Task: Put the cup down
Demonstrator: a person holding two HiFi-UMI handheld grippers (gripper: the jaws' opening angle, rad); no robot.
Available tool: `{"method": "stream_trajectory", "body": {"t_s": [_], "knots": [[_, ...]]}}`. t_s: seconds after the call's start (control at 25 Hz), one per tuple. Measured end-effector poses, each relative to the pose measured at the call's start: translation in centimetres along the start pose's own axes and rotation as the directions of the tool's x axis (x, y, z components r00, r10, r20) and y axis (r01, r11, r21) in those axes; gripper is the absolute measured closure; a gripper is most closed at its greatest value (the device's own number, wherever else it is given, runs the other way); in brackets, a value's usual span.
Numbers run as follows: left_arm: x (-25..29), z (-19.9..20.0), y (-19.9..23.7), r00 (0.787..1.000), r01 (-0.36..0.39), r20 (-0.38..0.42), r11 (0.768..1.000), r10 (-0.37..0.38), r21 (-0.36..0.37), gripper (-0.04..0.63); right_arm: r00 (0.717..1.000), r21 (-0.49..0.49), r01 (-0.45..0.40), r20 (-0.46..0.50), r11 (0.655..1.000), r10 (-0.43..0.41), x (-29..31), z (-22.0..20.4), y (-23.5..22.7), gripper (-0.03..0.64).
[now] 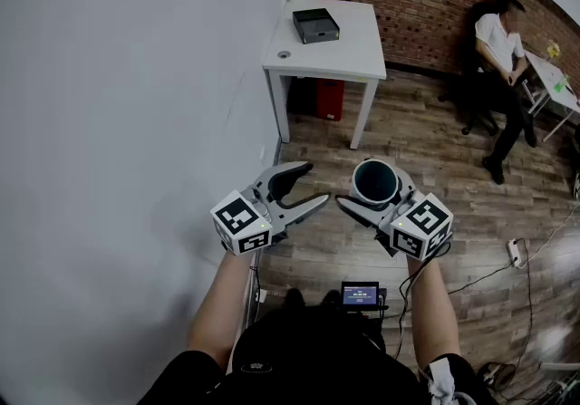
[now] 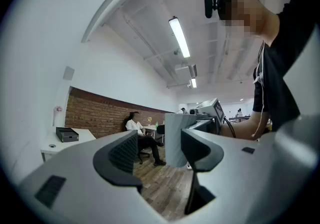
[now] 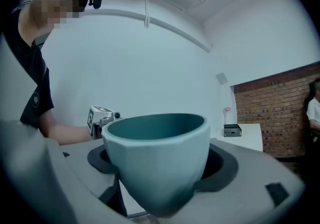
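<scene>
You're holding the cup [image 3: 157, 158] upright in the right gripper [image 1: 372, 193]; its own view is showing the 2 jaws pressing on the cup's sides. Only the head view is showing the cup hanging over the floor [image 1: 435, 168], well apart from the table [image 1: 358, 50]. The left gripper [image 1: 315, 184] is gaping wide and empty beside it.

The cup [image 1: 374, 181] was half hidden by fingers [image 1: 355, 210] of the right gripper [image 1: 372, 193]; a round item [image 1: 284, 54] at the left edge of the tabletop [image 1: 349, 41] was too small to identify.
</scene>
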State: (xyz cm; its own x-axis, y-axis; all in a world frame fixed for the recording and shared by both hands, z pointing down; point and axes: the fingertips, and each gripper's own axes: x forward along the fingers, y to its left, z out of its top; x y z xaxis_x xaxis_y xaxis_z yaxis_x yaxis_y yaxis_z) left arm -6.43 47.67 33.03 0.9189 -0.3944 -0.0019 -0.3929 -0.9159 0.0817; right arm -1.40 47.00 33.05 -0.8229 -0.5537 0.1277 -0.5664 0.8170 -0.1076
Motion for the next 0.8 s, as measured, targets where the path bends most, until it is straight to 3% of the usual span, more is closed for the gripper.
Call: {"method": "stream_trajectory", "body": {"t_s": [0.8], "knots": [[1.6,-0.2,-0.9,1.0,0.002,-0.015,1.0,-0.002,0.006,0.327,1.0,0.01,-0.009,0.006,1.0,0.009,-1.4,-0.2,-0.6,0.198]]}}
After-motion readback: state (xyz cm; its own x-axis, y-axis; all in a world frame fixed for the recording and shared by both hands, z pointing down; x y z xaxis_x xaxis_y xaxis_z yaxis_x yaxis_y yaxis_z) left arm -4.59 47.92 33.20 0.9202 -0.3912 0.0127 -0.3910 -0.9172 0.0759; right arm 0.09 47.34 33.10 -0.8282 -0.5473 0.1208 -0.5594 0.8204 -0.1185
